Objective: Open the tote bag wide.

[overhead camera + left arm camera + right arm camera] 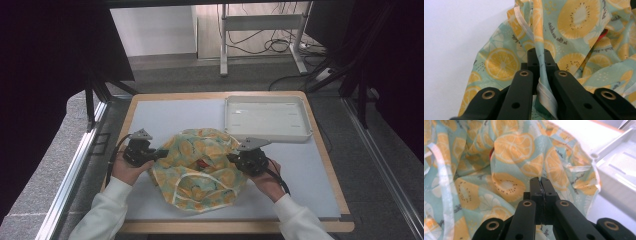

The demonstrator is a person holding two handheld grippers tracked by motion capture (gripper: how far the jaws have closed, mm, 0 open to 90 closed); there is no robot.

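Note:
A crumpled cloth [200, 165] printed with orange and lemon slices on pale green lies in the middle of the white mat [160, 115]. My left gripper [162, 154] is at its left edge, shut on the white-bound hem, which runs up between the jaws in the left gripper view [539, 53]. My right gripper [231, 158] is at the cloth's right edge. Its jaws are pressed together on a fold of the cloth [509, 145], and creases spread from the tips [540, 180]. A small red thing [201, 162] peeks out among the folds.
A shallow white tray [267, 134] stands at the back right of the table, just beyond the cloth and close to my right gripper [619, 170]. The wooden table edge [327, 160] frames the mat. Bare mat lies behind and to the left of the cloth.

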